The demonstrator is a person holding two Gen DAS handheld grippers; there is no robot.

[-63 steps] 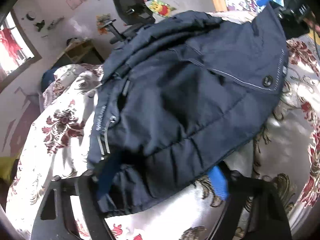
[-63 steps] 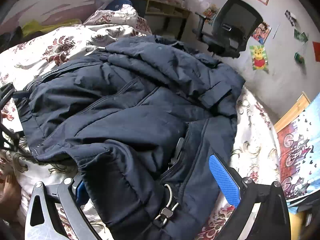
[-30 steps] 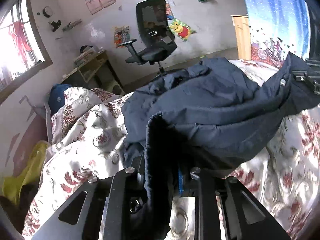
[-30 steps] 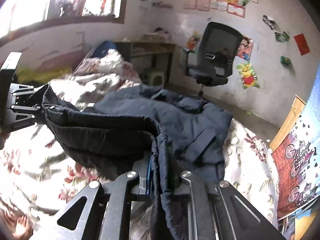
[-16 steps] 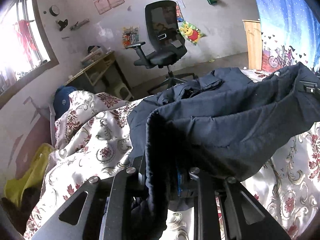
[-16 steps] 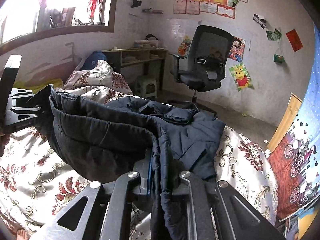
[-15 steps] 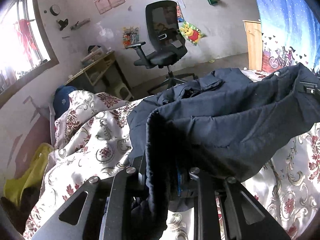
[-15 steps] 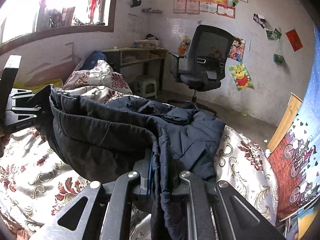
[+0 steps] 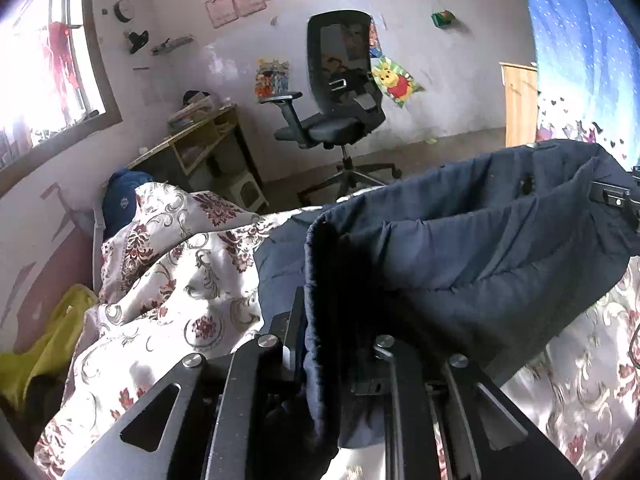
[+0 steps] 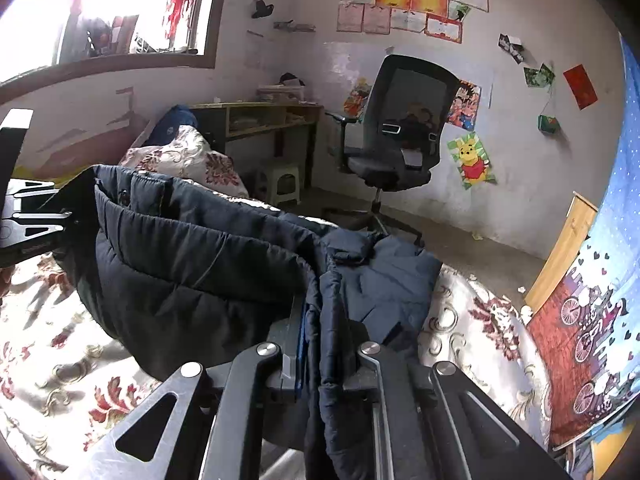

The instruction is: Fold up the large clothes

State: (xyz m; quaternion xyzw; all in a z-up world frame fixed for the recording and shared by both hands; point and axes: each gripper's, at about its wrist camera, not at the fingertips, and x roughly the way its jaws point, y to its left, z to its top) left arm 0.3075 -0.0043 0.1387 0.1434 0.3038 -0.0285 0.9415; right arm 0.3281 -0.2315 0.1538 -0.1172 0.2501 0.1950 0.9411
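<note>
Above the flowered bedspread (image 9: 168,280), my left tongs (image 9: 340,344) and my right tongs (image 10: 320,344) each pinch one end of the lifted edge of the dark blue padded jacket (image 9: 460,248); both pairs are nearly shut, with thick quilted cloth clamped between the pads. The left jaws have just been closing further, the fabric being squeezed tighter between them. Between the two grips the held edge sags in a shallow arc, so the long axis of the raised portion runs straight from one pair of tongs to the other, across my front. In the left wrist view my right tongs appear at the far right, level with the jacket's raised rim; in the right wrist view my left tongs appear at the far left, likewise at the rim. The rest of the jacket (image 10: 380,280) lies ahead of both tongs and lower, spread on the bed toward the black office chair (image 10: 404,128) and the wall. Neither hand is nearer to that resting part; both stand about equally short of it. I judge this to be mid-fold: the gripped edge is up and free of the bed, and carrying it forward over the resting half would call for both hands to travel together, keeping the span between them taut so the padded edge lands square.
</note>
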